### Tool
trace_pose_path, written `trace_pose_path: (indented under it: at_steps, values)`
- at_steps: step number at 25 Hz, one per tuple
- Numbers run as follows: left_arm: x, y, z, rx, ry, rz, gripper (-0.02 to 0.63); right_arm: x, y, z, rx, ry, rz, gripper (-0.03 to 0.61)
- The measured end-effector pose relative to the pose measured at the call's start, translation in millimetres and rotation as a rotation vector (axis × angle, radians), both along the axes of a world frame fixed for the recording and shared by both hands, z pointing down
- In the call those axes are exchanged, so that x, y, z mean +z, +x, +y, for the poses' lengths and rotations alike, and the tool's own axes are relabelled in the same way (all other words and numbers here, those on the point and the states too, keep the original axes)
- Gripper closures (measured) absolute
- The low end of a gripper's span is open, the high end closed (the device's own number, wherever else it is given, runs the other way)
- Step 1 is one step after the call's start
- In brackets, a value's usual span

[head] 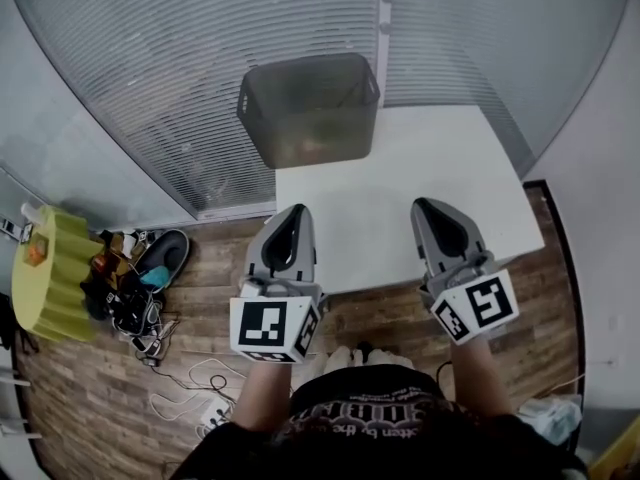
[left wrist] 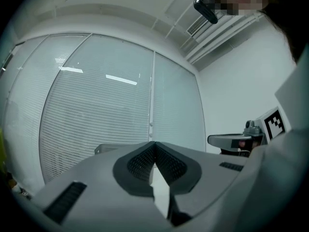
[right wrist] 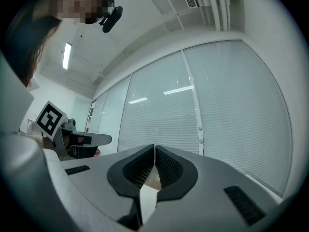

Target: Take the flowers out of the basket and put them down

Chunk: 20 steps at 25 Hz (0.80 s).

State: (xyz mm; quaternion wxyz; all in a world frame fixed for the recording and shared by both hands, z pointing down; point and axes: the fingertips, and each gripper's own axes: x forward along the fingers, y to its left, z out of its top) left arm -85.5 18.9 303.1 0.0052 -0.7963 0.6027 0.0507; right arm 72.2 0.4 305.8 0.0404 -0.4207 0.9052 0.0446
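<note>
The left gripper (head: pixel 297 211) and the right gripper (head: pixel 421 205) are held side by side above the near edge of a smooth white rectangular table (head: pixel 400 218), both pointing away from the person and neither touching it. In the left gripper view the left gripper (left wrist: pixel 154 143) has its two grey moulded jaws pressed together at the tips, the dark cross-hatched pads meeting, with nothing between them. In the right gripper view the right gripper (right wrist: pixel 154 146) stands the same way, its textured pads closed tip to tip on nothing. The basket (head: pixel 310 108) sits at the table's far left corner, well apart from both grippers: a grey, translucent plastic tub with rounded corners and a rolled rim. A dim orange-brown patch (head: pixel 315 150) shows through its near wall, too blurred to tell its shape. Behind the table runs a glass wall covered by fine horizontal blinds (head: pixel 170 78). The floor (head: pixel 90 408) is of brown wood planks; on it to the left lie a yellow-green pleated object (head: pixel 50 273), a dark shoe (head: pixel 165 256) and loose white cables (head: pixel 200 388).
</note>
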Motion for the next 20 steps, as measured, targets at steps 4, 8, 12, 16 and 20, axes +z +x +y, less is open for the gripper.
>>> trace_pose_path:
  at_steps: [4, 8, 12, 16, 20]
  values:
    - [1.6, 3.5, -15.3, -0.012, -0.008, 0.006, 0.611, 3.8, 6.0, -17.2, -0.003, -0.004, -0.006, 0.549]
    - [1.8, 2.0, -33.2, -0.01, -0.011, 0.005, 0.611, 7.8, 4.1, -34.1, -0.002, -0.015, -0.005, 0.549]
    - [-2.3, 2.0, -52.0, 0.007, -0.019, 0.007, 0.611, 6.2, 7.1, -51.7, 0.029, -0.016, -0.007, 0.549]
    - [-4.1, -1.4, -76.4, 0.024, -0.017, -0.011, 0.611, 2.9, 6.7, -75.7, 0.062, -0.015, -0.006, 0.549]
    - [-2.9, -7.2, -106.0, 0.062, -0.02, 0.005, 0.611, 0.9, 0.5, -101.4, 0.093, -0.015, -0.004, 0.549]
